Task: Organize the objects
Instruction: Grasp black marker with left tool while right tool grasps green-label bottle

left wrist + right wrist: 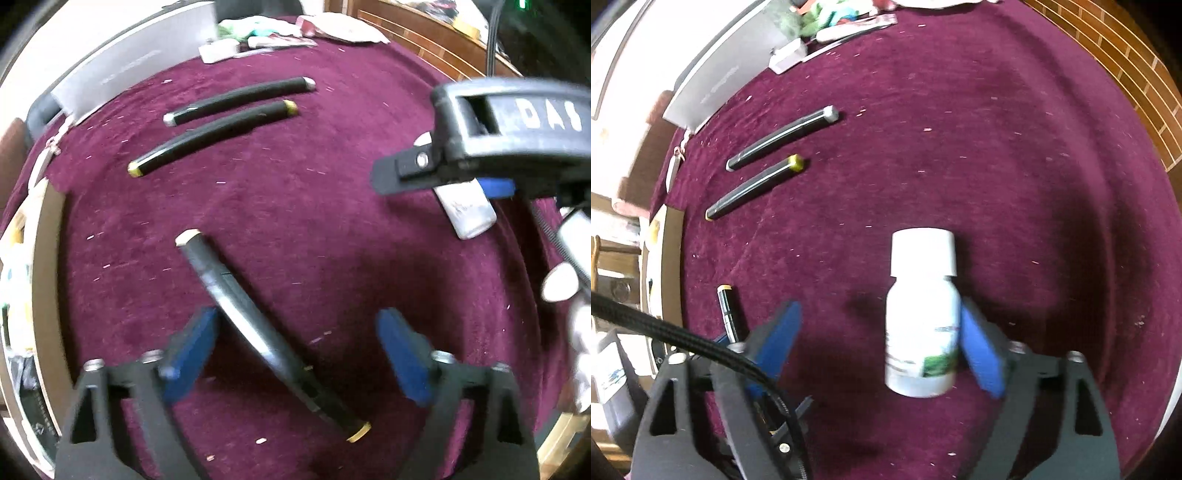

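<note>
Placement step, organizing: white bottle [921, 314] lying on maroon cloth [1015, 166] between wide-open right gripper [879, 343] jaws; left gripper [295, 350] open astride loose black marker [266, 332]; next, closing on marker, aligning beside two parallel markers [229, 122].

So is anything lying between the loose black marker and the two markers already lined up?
Nothing visible: only bare maroon cloth separates the loose black gold-capped marker, between the left hand-held gripper's open jaws, from the two lined-up black markers.
</note>
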`<state>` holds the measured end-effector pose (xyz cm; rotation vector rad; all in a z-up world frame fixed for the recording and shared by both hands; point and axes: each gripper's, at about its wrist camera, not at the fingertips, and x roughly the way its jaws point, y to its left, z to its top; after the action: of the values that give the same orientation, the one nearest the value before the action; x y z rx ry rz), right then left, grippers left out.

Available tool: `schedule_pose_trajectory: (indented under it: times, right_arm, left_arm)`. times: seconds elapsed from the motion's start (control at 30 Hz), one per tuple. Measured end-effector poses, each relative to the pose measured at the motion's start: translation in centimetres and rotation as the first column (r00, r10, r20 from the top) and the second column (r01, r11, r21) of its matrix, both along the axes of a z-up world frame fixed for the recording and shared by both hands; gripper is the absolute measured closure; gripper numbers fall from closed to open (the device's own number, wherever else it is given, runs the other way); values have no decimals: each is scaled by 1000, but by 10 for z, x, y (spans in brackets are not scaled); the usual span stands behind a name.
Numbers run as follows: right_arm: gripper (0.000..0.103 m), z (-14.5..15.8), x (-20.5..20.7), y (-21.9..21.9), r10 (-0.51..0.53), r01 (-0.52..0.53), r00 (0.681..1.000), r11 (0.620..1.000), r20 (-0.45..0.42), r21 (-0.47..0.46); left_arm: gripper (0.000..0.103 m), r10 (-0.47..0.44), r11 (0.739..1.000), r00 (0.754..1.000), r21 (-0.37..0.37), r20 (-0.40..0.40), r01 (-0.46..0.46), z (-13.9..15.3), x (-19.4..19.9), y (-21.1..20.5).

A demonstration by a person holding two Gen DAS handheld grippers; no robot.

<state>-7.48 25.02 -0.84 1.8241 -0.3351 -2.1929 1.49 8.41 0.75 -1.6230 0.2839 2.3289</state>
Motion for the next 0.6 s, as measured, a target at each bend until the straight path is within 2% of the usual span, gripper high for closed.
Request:
schedule_pose_trajectory:
  times: [0.03, 0.1, 0.13, 0.2, 0.3, 0.37, 0.43, 0.5, 0.57, 0.6]
  right_arm:
    - [0, -2, -1, -4, 13, -13, 1000, 1000, 5, -2]
    - [0, -2, -2, -11, 22, -22, 1000, 999, 7, 49]
    - [0, -2, -2, -14, 39, -40, 999, 997, 11, 71]
    - [0, -2, -1, -13, 36, -37, 999, 997, 5, 69]
    - [1, -2, -2, -10, 14, -14, 1000, 998, 7, 62]
    - [8, 0, -2, -7, -17, 17, 1000, 998, 8, 68]
    - [10, 1, -2, -5, -28, 27, 1000, 998, 8, 62]
    - [19, 2, 0, -5, -20, 20, 1000, 996, -3, 81]
    - [30, 3, 1, -7, 2, 1, 1000, 991, -23, 133]
    - [33, 4, 2, -6, 7, -3, 1000, 989, -28, 149]
  left_arm:
    - [59, 15, 1000, 1000, 6, -1, -15, 3, -1, -8]
    - [78, 43, 998, 999, 39, 12, -43, 5, -4, -23]
    - [83, 59, 996, 998, 72, 34, -61, 5, -6, -33]
    - [83, 67, 992, 996, 100, 63, -73, 6, -9, -43]
    - [83, 75, 994, 995, 80, 59, -80, 5, 1, -46]
    - [83, 97, 990, 993, 93, 65, -103, 6, 4, -50]
    - [83, 125, 985, 990, 108, 72, -133, 4, 2, -55]
    - [82, 101, 991, 993, 84, 57, -106, 5, 8, -52]
    - [76, 67, 997, 997, 38, 48, -68, 6, 10, -44]
    - [67, 50, 998, 998, 23, 42, -51, 5, 10, -38]
